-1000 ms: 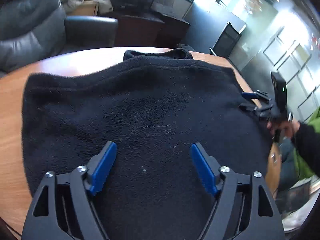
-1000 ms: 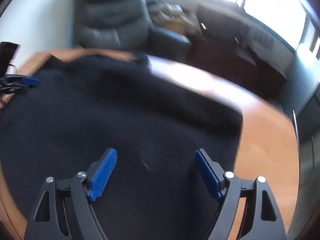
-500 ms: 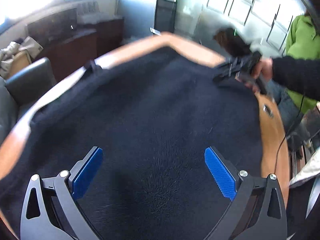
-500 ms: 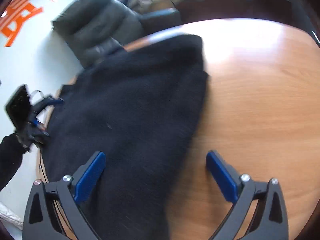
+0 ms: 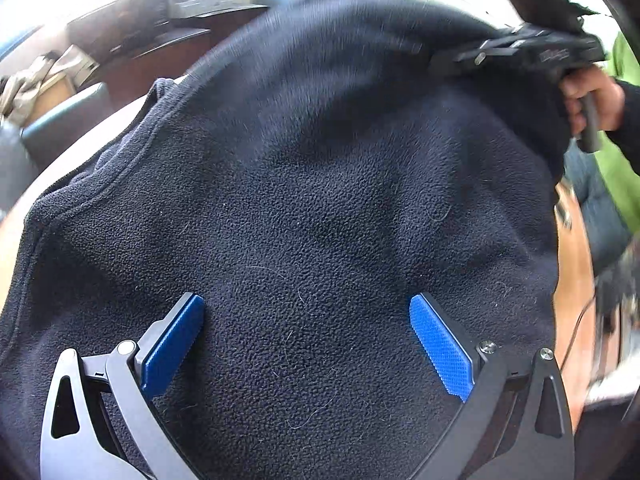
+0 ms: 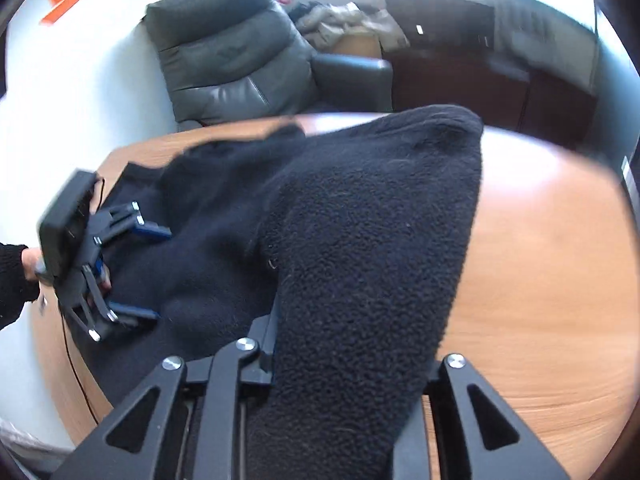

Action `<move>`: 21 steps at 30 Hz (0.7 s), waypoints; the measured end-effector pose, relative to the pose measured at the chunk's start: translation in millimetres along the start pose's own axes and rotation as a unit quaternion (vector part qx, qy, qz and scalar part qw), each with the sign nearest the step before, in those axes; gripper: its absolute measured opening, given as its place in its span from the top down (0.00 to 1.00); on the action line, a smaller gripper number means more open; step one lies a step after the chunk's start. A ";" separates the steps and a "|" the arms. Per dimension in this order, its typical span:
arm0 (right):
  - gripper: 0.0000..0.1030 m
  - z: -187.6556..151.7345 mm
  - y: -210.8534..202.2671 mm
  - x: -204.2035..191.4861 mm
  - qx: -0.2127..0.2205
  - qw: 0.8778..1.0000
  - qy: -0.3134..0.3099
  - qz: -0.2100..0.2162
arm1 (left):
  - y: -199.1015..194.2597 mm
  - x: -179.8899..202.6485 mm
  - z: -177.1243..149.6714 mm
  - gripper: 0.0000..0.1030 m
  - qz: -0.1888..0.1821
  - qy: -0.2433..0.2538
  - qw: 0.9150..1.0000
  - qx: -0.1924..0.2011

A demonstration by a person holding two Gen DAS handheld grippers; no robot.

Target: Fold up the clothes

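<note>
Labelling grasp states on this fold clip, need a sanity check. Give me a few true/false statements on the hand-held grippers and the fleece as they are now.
1. The right hand-held gripper is clamped on the black fleece. True.
2. The left hand-held gripper is closed on fabric. False: its blue pads stand wide apart over the fleece, nothing between them.
3. The fleece lies completely flat on the wooden table. False: the side held by the right hand-held gripper is lifted and draped over it.
4. A grey leather armchair stands beyond the table. True.
5. The fleece is bright green. False: it is black; only the person's top is green.
</note>
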State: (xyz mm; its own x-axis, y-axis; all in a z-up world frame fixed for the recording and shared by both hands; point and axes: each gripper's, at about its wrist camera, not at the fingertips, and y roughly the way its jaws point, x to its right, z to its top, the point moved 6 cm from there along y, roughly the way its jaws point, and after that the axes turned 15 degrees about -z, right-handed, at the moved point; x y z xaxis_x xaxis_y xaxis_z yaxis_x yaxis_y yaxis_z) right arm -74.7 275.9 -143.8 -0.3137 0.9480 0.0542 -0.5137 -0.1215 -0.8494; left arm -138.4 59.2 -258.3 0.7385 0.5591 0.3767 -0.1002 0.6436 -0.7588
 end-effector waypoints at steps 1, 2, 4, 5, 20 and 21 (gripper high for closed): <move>0.78 5.1 -12.7 -1.9 0.001 1.000 -0.016 -0.010 | 1.3 9.7 2.9 0.00 -0.005 -0.005 1.000 0.006; 0.78 8.3 -25.6 -3.9 -0.001 0.999 -0.034 -0.020 | 2.0 19.5 6.1 0.00 -0.011 -0.006 1.000 0.012; 0.78 14.1 -53.5 -7.9 -0.007 0.996 -0.072 -0.043 | -6.0 38.3 16.0 0.02 -0.009 0.029 0.999 0.025; 0.78 17.5 -67.1 -12.0 -0.009 0.994 -0.094 -0.055 | -10.3 42.1 18.9 0.02 -0.005 0.045 0.999 0.025; 0.78 56.5 -116.1 -135.7 -0.064 0.974 -0.210 -0.048 | -43.3 36.7 8.9 0.09 -0.029 0.040 0.997 0.052; 0.78 57.8 -116.9 -138.0 -0.069 0.977 -0.197 -0.040 | -63.4 36.0 -3.4 0.08 -0.020 0.040 0.997 0.065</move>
State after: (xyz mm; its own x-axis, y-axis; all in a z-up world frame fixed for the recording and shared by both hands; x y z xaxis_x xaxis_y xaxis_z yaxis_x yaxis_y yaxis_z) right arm -17.5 142.3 -21.6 -0.5739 0.7625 0.2989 -0.4456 0.0155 -0.8951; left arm -103.2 36.8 -198.5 0.7940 0.4910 0.3585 -0.1506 0.7301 -0.6665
